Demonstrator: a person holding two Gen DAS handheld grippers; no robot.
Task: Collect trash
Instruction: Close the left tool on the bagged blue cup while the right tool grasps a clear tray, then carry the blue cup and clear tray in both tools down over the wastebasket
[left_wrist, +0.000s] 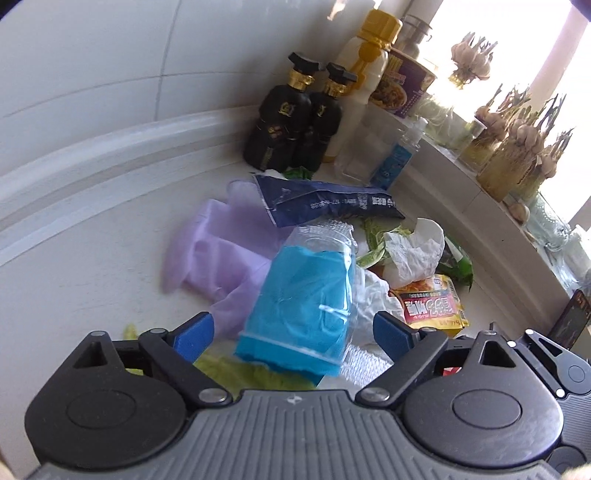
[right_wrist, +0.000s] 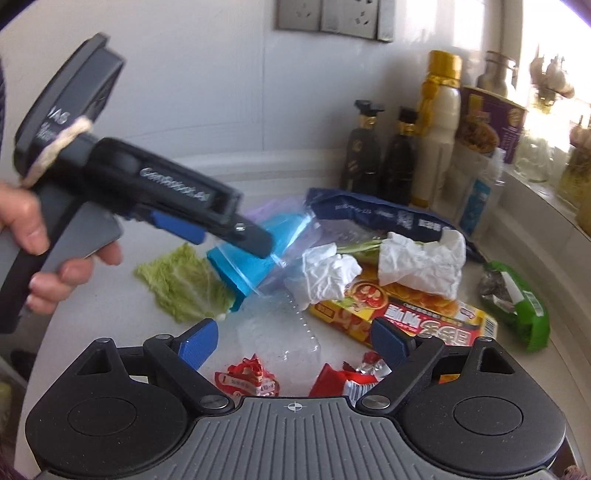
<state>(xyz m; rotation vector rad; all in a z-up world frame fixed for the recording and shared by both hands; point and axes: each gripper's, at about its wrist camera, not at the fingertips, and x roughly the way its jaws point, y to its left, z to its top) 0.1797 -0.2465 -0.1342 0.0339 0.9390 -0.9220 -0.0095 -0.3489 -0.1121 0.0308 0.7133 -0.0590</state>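
From my left wrist I am looking down along my left gripper (left_wrist: 293, 328), whose blue pads are standing spread with nothing pressed between them — the clear plastic cup with the blue liner (left_wrist: 303, 299) is lying tipped on the white countertop (left_wrist: 92, 258) straight ahead, its blue rim end nearest my fingers and sitting in the gap, its clear base pointing away toward the dark blue snack bag (left_wrist: 328, 201). Its long axis is running nearly along my reach, leaning slightly right, with the purple glove (left_wrist: 218, 251) lying just to its left. From my right wrist I am seeing my left gripper (right_wrist: 255, 242) reaching in from the left, tips right at that cup (right_wrist: 251, 266), while my right gripper (right_wrist: 293, 338) is hovering spread and empty over red candy wrappers (right_wrist: 247, 378), with crumpled tissue (right_wrist: 421, 262) and a yellow food box (right_wrist: 399, 314) beyond. I am judging the left hand far nearer the cup — closing across its width should take it.
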